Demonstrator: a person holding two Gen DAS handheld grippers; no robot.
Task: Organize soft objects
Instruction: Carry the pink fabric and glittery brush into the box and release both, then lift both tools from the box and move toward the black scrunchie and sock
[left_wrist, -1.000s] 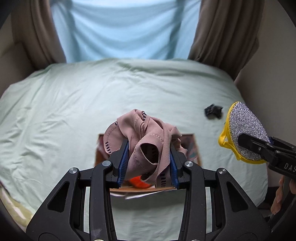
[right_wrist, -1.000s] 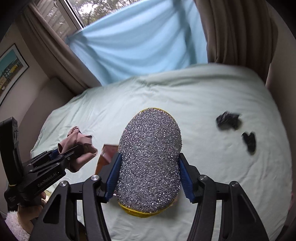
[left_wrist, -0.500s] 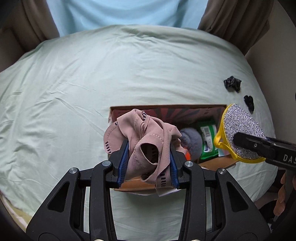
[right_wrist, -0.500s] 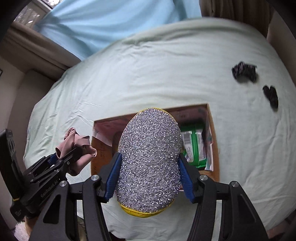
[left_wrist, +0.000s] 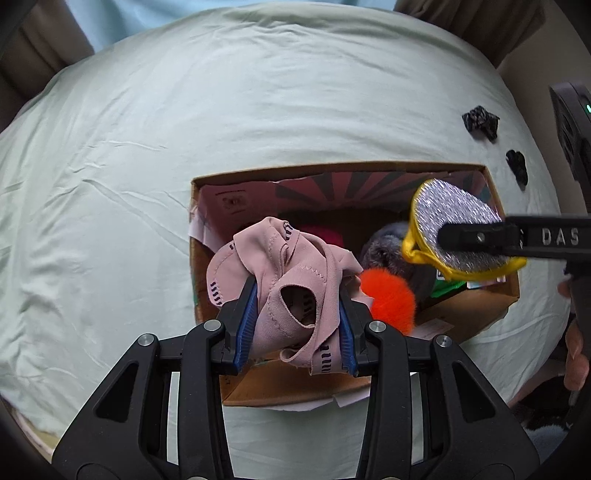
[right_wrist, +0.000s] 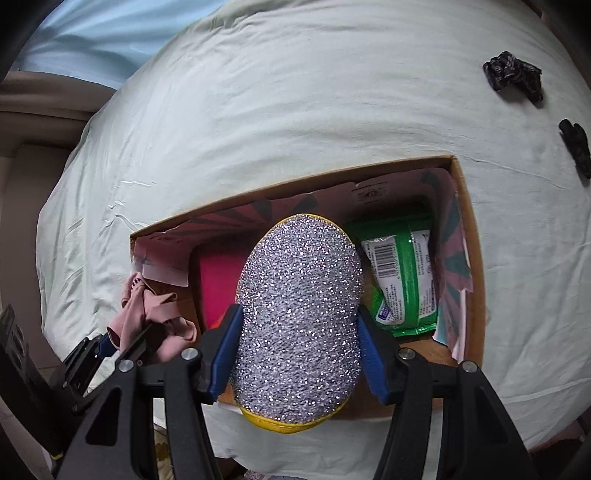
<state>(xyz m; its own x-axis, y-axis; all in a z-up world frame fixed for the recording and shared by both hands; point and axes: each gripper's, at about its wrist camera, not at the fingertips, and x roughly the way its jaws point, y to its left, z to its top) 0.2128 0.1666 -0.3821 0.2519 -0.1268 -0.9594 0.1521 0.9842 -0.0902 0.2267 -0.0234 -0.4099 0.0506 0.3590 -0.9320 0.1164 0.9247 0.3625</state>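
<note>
— Left gripper (left_wrist: 295, 325): state to be recorded.

— Its blue pads are seen pressed onto a crumpled pink fabric piece (left_wrist: 284, 280); no long axis can be made out in the bunch. It is held over the left part of an open cardboard box (left_wrist: 369, 391).

— Right gripper (right_wrist: 299, 350)?

— Partly closed, clamped on the sides of a silver glitter pad with a yellow rim (right_wrist: 299, 314). Its long axis is aligned with the gripper fingers, the rounded end pointed away from the camera, above the box interior.

— Box contents?

— An orange pompom (left_wrist: 388, 299), a grey furry item (left_wrist: 384, 247), a green packet (right_wrist: 402, 273) and something magenta (right_wrist: 218, 288) are noted inside. The box is set on a pale green bed (left_wrist: 184, 129). Two dark items (right_wrist: 513, 74) are observed on the sheet, well apart from the box.
</note>
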